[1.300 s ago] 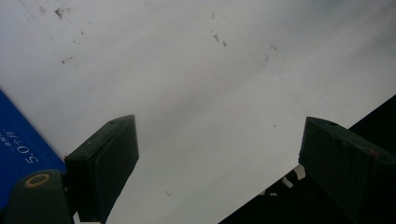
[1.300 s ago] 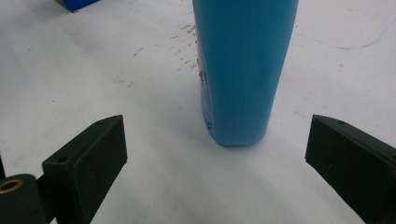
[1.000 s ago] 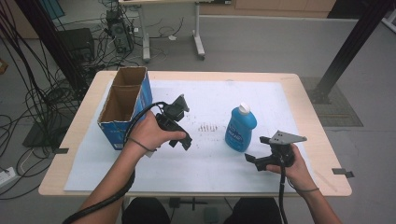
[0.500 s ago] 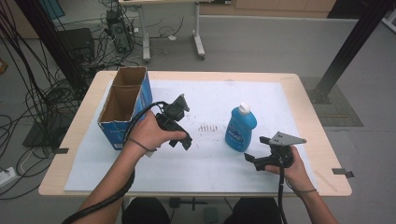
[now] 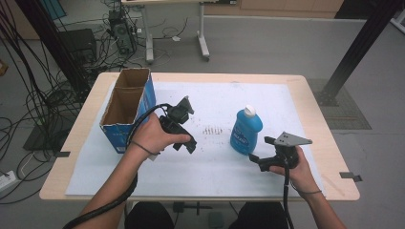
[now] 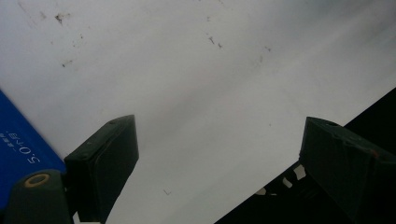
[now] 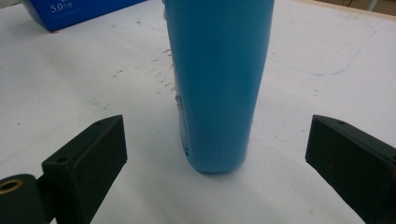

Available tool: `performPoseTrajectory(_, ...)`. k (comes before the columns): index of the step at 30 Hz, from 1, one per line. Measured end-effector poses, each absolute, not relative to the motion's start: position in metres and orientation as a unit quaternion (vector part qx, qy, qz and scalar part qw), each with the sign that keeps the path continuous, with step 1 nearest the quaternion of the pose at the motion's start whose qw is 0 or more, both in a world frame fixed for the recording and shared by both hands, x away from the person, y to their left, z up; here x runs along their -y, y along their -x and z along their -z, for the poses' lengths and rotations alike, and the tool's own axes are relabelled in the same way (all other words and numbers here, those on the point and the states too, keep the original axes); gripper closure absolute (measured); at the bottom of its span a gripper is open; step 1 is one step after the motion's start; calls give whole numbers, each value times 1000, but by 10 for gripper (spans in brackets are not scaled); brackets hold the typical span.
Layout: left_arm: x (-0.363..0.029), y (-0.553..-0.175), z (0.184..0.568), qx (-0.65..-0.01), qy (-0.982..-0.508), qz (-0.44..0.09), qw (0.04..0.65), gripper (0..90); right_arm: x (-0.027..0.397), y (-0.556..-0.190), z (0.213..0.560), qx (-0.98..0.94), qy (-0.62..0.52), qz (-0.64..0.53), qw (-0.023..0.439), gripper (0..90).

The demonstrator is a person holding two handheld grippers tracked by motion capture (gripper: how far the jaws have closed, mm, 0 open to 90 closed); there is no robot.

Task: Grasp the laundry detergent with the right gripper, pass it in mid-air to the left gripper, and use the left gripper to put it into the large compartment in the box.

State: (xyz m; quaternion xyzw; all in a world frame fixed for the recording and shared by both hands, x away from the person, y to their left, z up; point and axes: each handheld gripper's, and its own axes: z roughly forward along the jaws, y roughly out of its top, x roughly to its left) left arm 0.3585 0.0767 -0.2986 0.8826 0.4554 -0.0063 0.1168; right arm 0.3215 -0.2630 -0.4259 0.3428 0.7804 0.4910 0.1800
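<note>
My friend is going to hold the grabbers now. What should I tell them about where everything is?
Left gripper: jaws open, nothing between them, held low over the white paper sheet just right of the open blue cardboard box.
Right gripper: jaws open, aimed at the upright blue plastic bottle with a white cap, which stands ahead of them, not yet between the pads.
Done: nothing is gripped or moved so far; the box looks empty from above.
Left: probably slide the right gripper forward around the bottle, close on it, then likely carry it to the box.
</note>
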Motion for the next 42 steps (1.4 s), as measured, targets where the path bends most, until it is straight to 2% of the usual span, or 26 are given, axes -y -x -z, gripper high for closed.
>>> performPoseTrajectory(42,-77,-359,297,-450,-885,11,119,121,241,-343,429,-753,-340,-526,203,64)
